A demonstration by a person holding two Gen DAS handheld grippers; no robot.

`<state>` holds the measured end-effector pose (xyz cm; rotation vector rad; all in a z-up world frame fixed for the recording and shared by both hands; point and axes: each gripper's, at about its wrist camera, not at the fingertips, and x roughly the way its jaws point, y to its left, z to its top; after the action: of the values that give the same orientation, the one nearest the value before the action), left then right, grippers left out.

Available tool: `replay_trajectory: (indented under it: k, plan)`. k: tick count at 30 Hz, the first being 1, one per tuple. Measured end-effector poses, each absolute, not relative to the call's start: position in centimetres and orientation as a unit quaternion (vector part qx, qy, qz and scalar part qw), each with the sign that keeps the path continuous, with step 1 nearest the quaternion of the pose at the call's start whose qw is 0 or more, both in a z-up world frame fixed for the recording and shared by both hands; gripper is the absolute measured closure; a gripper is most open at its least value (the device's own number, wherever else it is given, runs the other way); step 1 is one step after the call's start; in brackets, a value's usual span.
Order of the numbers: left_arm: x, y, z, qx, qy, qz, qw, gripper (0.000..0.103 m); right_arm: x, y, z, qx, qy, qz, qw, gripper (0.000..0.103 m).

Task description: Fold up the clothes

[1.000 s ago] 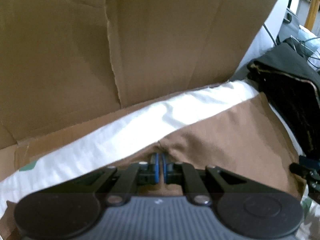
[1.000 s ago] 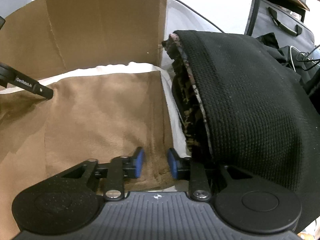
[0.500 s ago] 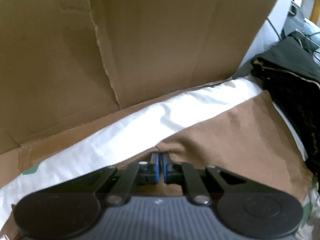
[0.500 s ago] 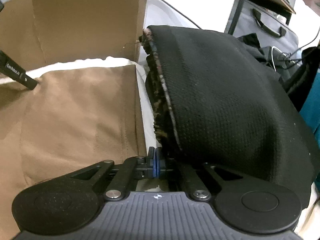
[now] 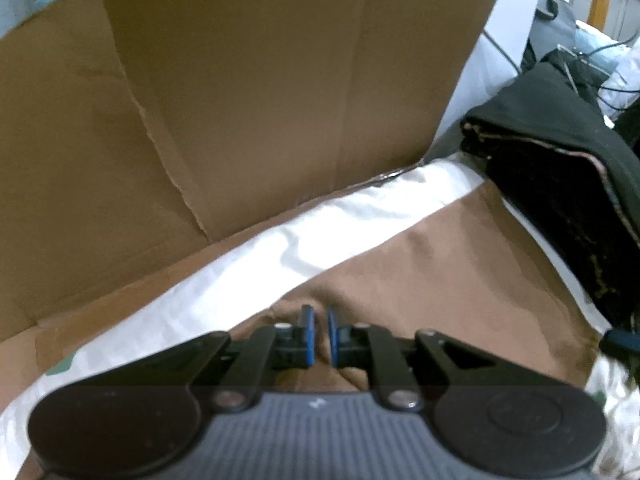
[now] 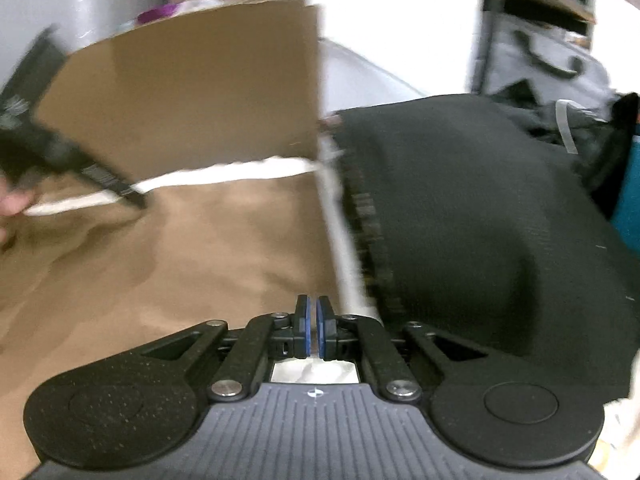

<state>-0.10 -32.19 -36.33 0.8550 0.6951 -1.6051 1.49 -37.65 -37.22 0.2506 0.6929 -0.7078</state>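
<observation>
A brown garment (image 5: 440, 280) lies spread on a white sheet (image 5: 320, 236). My left gripper (image 5: 319, 320) pinches a puckered fold at the garment's far edge. Its jaws are opening slightly, with cloth still between the pads. In the right wrist view the garment (image 6: 200, 260) runs up to my right gripper (image 6: 312, 312). That gripper is shut on the garment's near right edge, which looks raised off the sheet. This view is motion-blurred. The left gripper's fingers (image 6: 128, 194) show at the garment's far left, with a hand (image 6: 12, 202) behind them.
A tall cardboard sheet (image 5: 260, 100) stands behind the white sheet, also visible as the cardboard (image 6: 192, 104). A stack of folded black cloth (image 5: 560, 152) sits right of the garment, close to my right gripper as the black stack (image 6: 480, 220). Bags and cables lie beyond.
My right gripper went from open to shut on the garment's right edge, then rose and shifted left. The left gripper's pads have parted a little while still on the cloth.
</observation>
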Motion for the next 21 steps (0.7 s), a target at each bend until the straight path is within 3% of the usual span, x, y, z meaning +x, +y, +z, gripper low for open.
replay_trajectory:
  k: [12, 14, 16, 21]
  plan:
    - [-3.2, -34.2, -38.3, 0.37, 0.282, -0.697, 0.546, 0.098, 5.8, -37.1, -38.7, 0.117, 0.35, -0.299, 0.88, 0.095]
    - [-3.6, -34.4, -38.3, 0.362, 0.285, -0.703, 0.542, 0.098, 6.4, -37.1, -38.8, 0.119, 0.35, -0.291, 0.882, 0.079]
    - [-3.7, -34.5, -38.3, 0.348, 0.291, -0.713, 0.534, 0.098, 7.1, -36.9, -39.0, 0.123, 0.355, -0.277, 0.884, 0.071]
    - [-4.2, -34.5, -37.4, 0.316, 0.295, -0.747, 0.505, 0.098, 8.4, -35.6, -38.9, 0.117, 0.349, -0.248, 0.896, 0.071]
